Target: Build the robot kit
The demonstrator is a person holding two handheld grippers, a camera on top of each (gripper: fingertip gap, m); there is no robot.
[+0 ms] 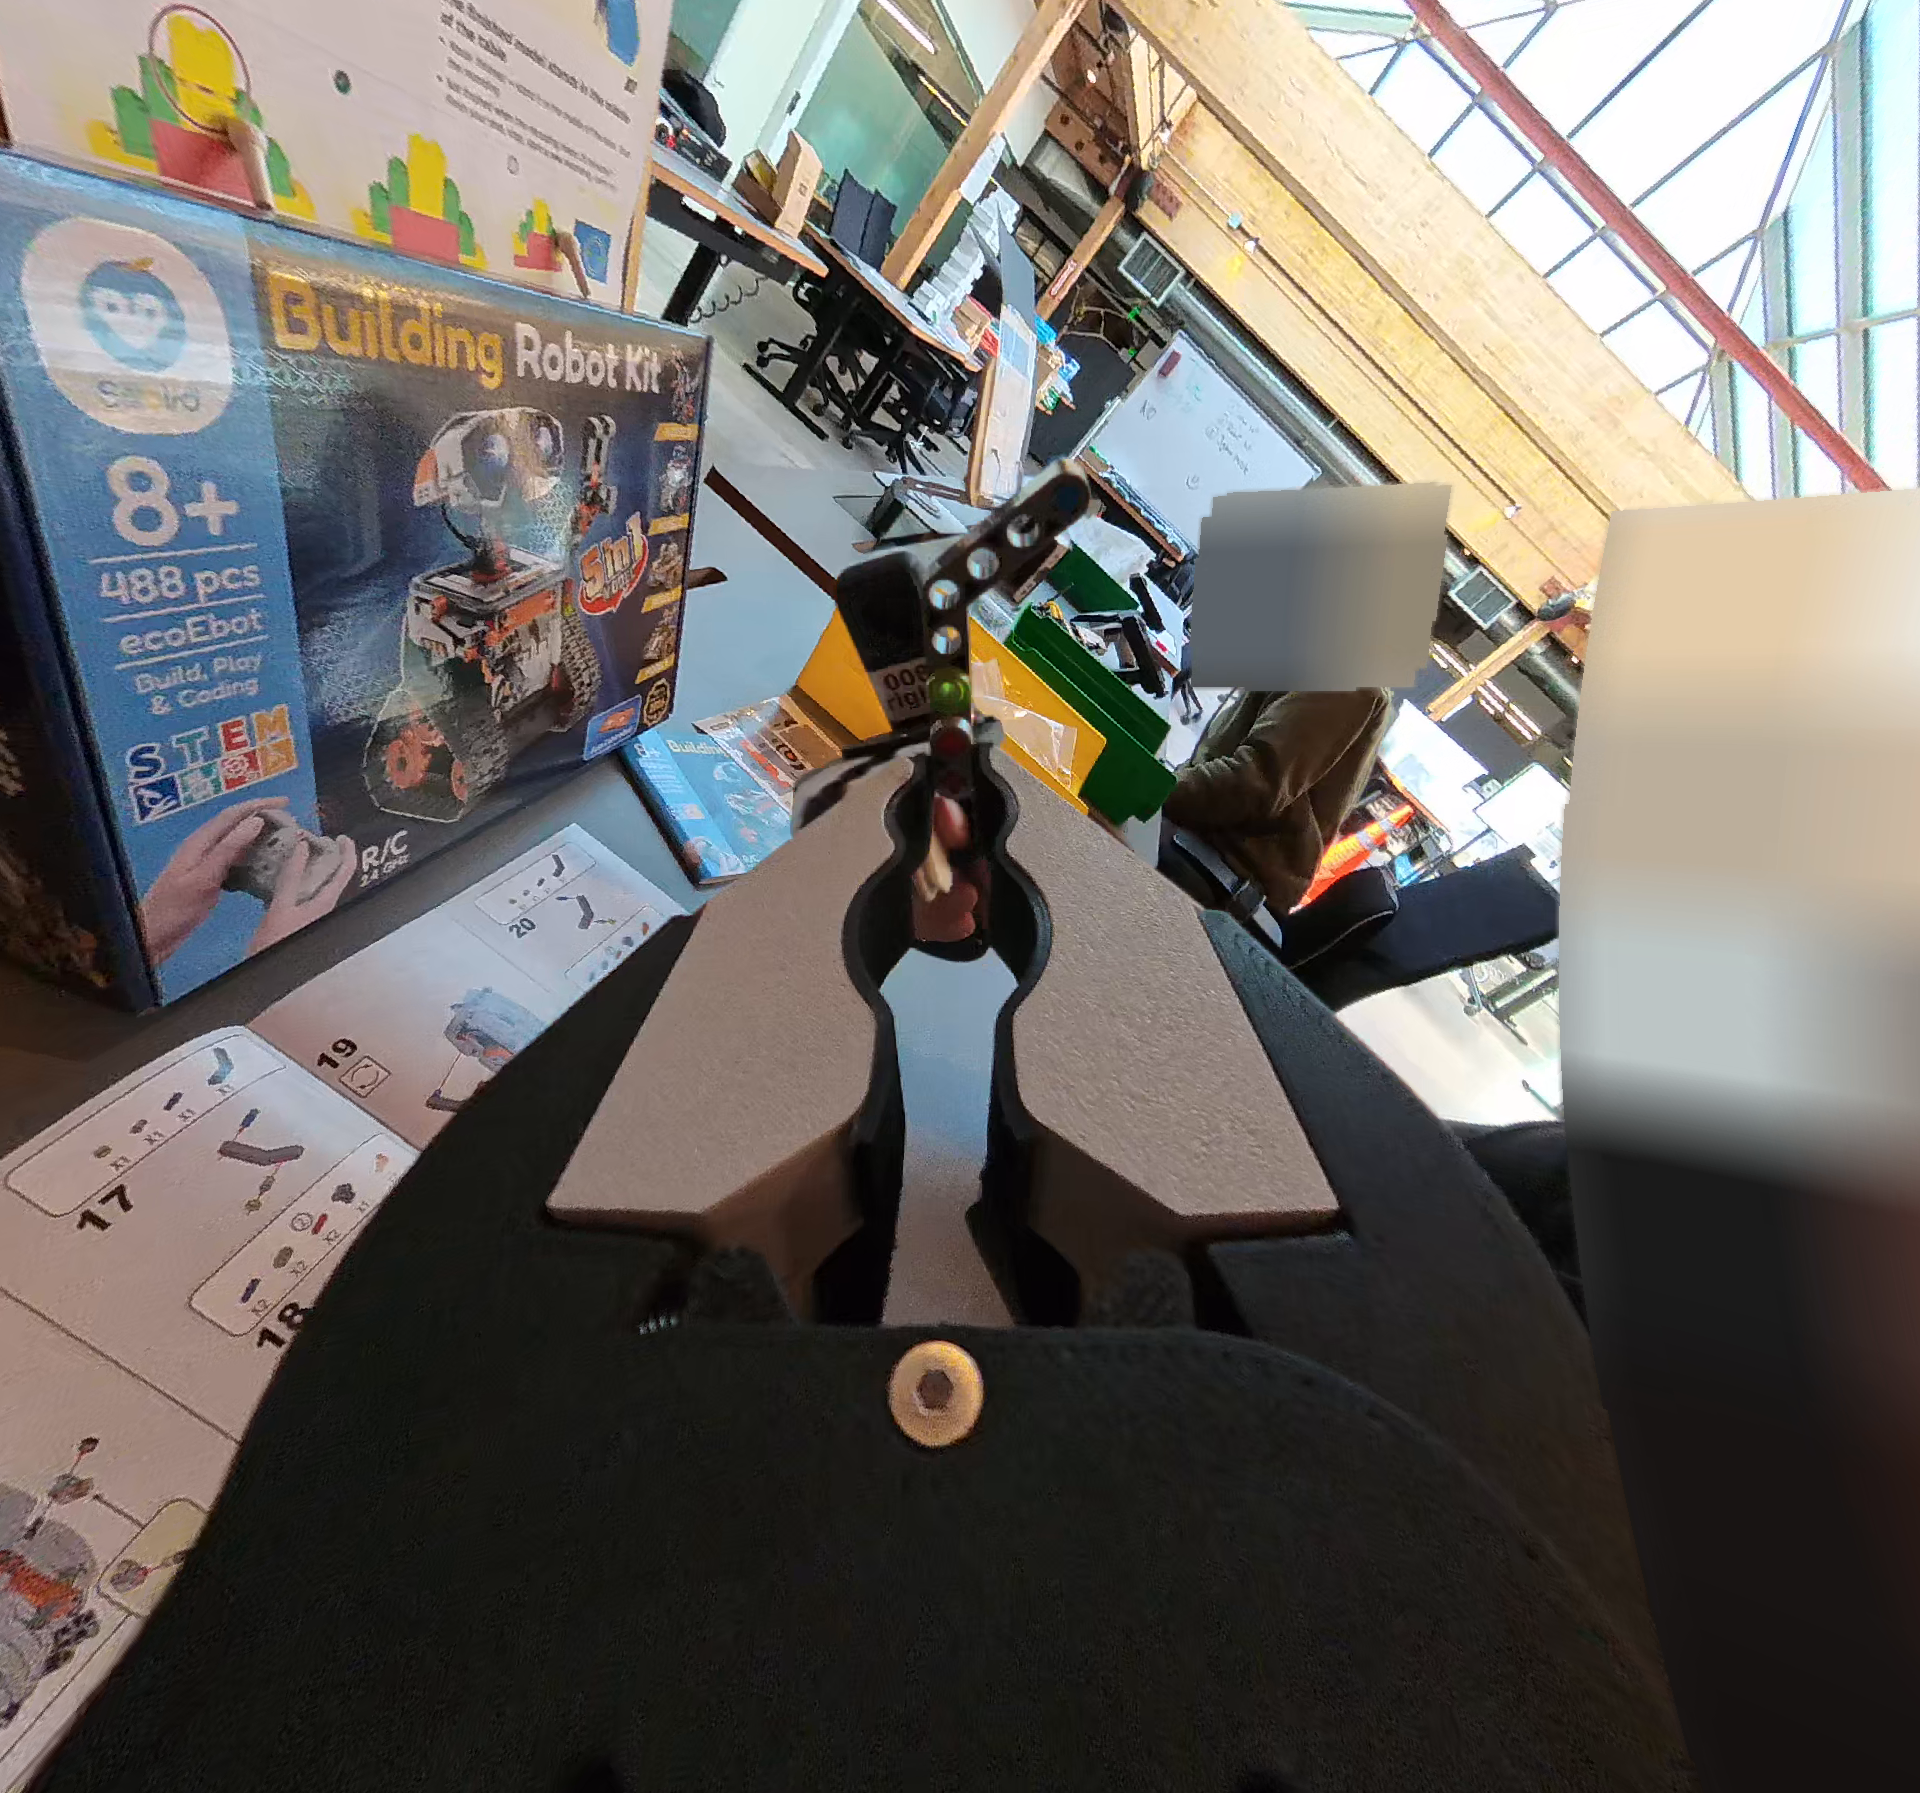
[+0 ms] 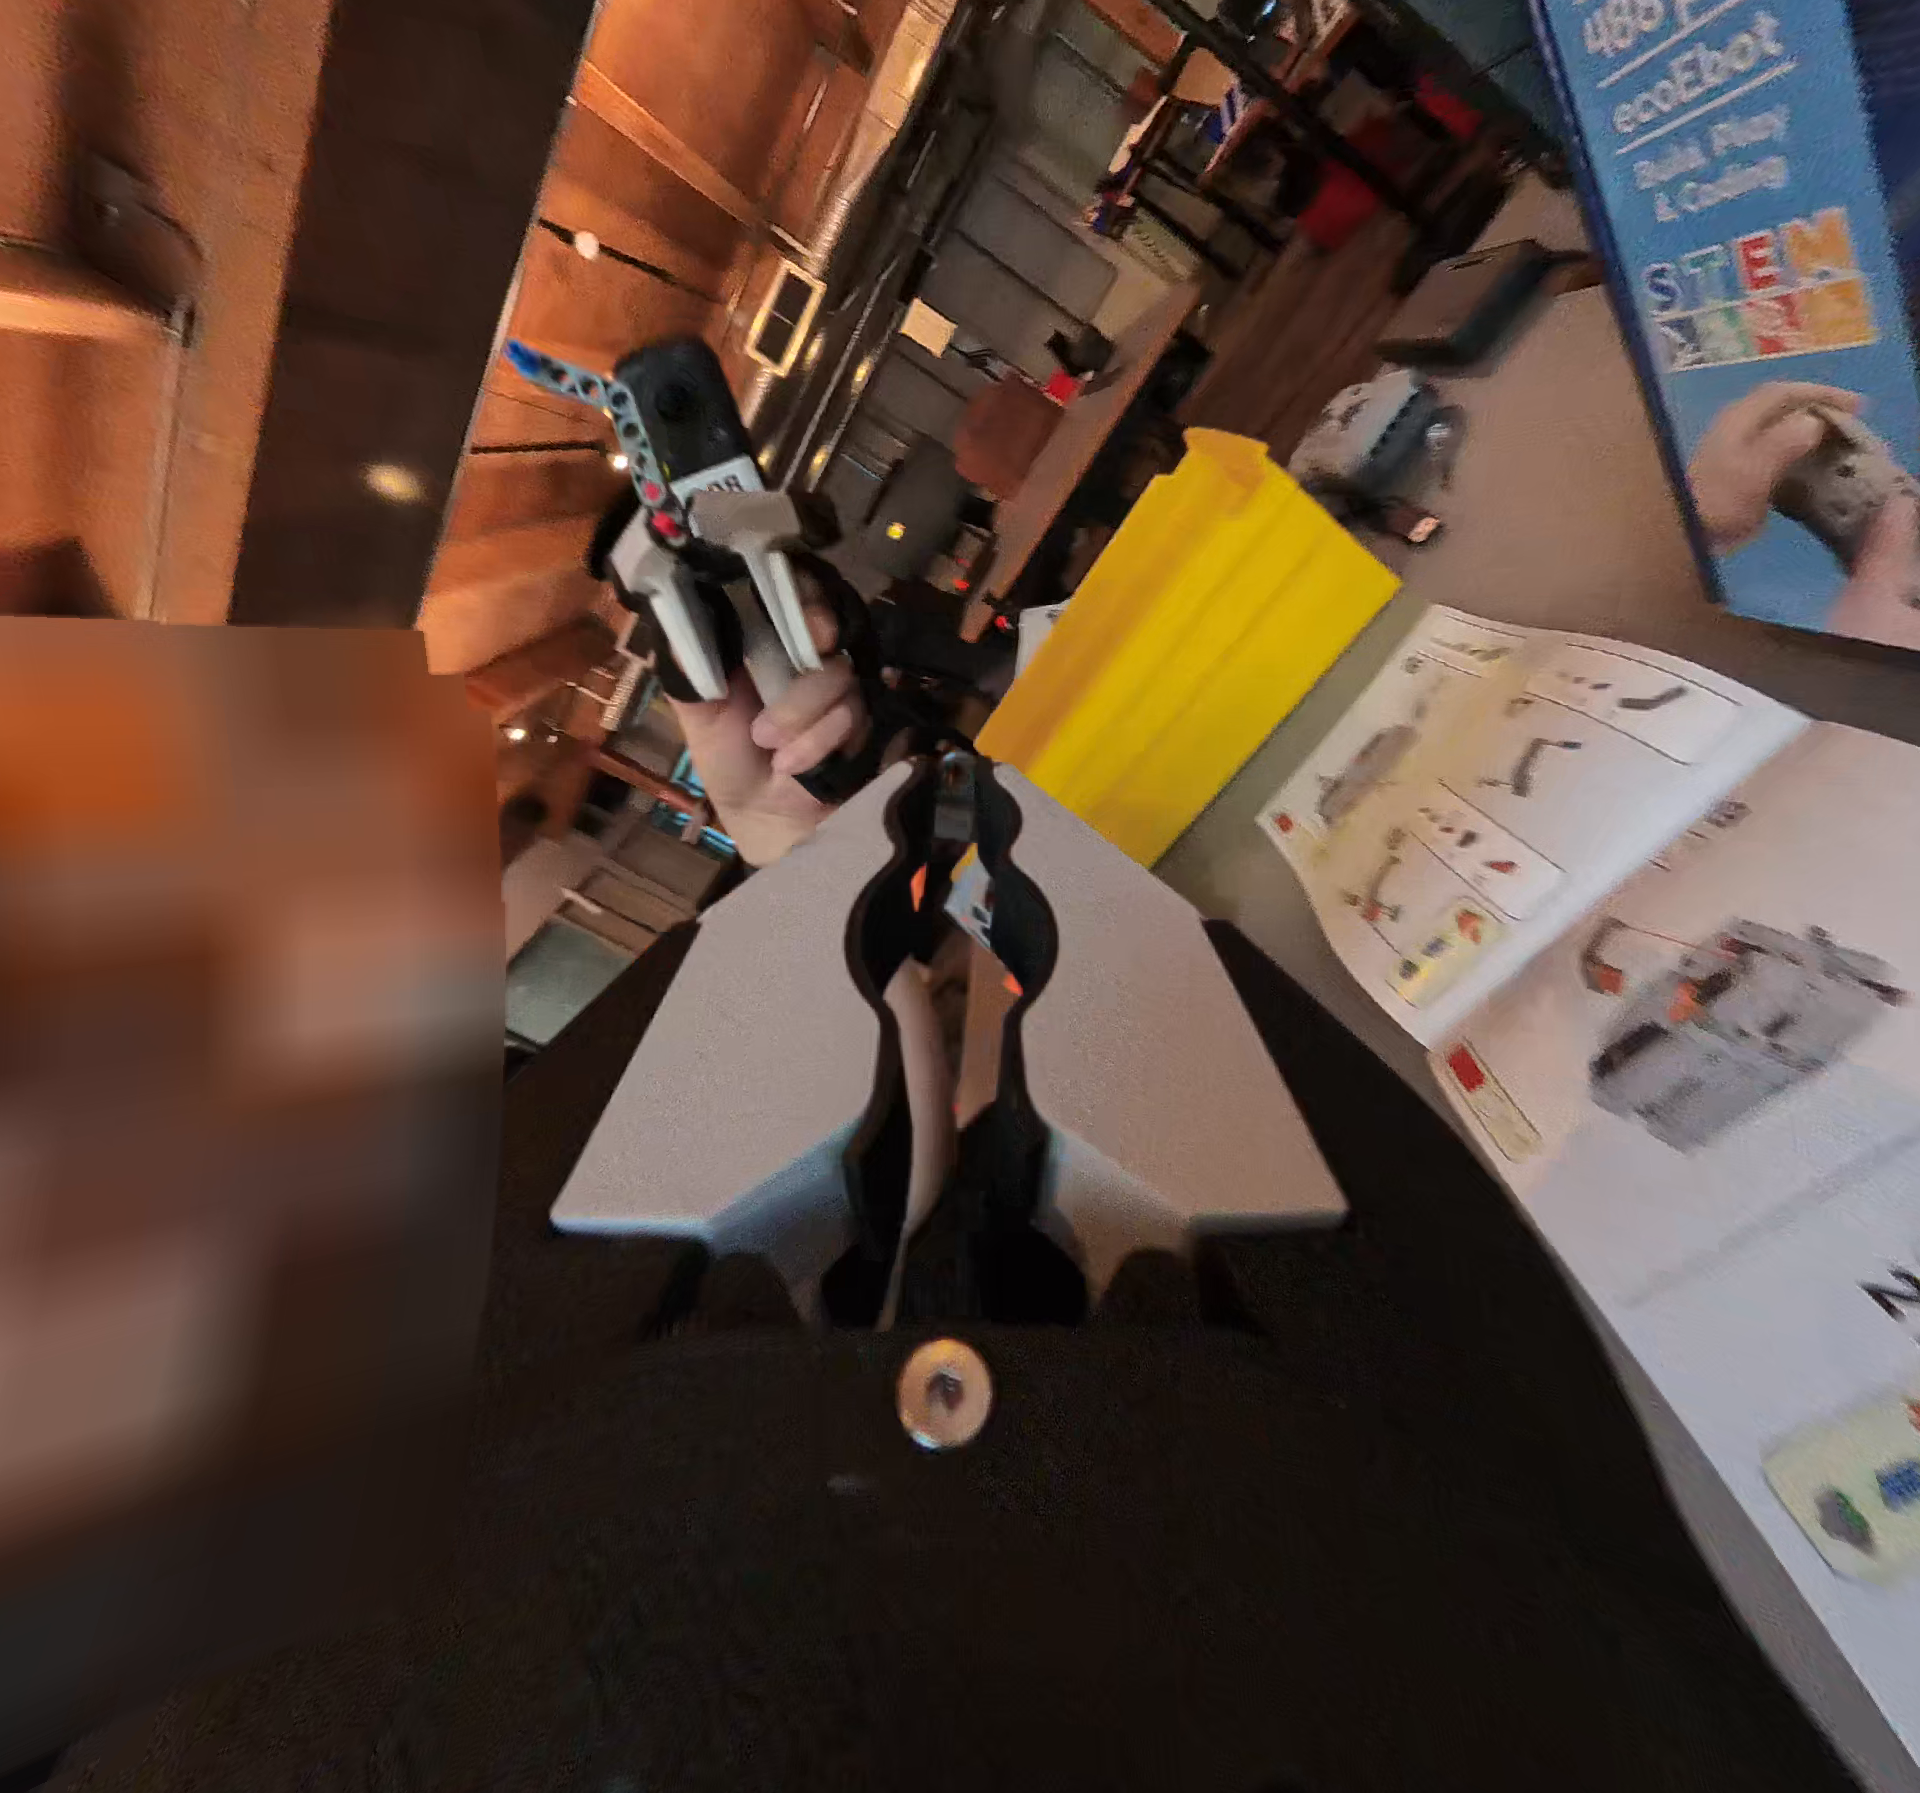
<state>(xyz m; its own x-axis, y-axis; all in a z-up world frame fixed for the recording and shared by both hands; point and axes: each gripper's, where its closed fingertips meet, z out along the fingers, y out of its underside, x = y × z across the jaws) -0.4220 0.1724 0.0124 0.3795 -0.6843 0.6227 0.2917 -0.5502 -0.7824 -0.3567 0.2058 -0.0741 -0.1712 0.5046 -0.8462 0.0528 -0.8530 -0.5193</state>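
Your left gripper [image 1: 951,777], seen from its own wrist camera, has its grey fingers [image 1: 769,995] drawn close together and clamped on the lower end of a grey bent beam with a row of holes [image 1: 982,564], which rises upright from the tips and angles off to the right at its top; a green pin [image 1: 949,691] and a red pin [image 1: 949,737] sit in its lowest holes, just above your fingertips. Behind the beam you can see the other gripper's black camera housing [image 1: 883,605], close to it. To your left a blue robot kit box [image 1: 343,590] stands upright on the grey table [image 1: 644,808], with an open instruction booklet [image 1: 229,1172] lying flat in front of it, and a yellow bin [image 1: 831,678] and a green bin [image 1: 1091,694] sit further back. From the right wrist camera, your right gripper [image 2: 951,787] has its fingers nearly together at the tips, pinching a small dark piece [image 2: 951,813] too blurred to identify. Ahead and to the left, your left gripper [image 2: 665,538] is held up in a bare hand [image 2: 790,735], gripping the beam [image 2: 613,413], which carries a blue pin [image 2: 523,356] at its far end. The yellow bin [image 2: 1195,642] stands just beyond your tips, the booklet [image 2: 1558,860] lies open on the right, and the blue box [image 2: 1714,185] stands at the upper right.
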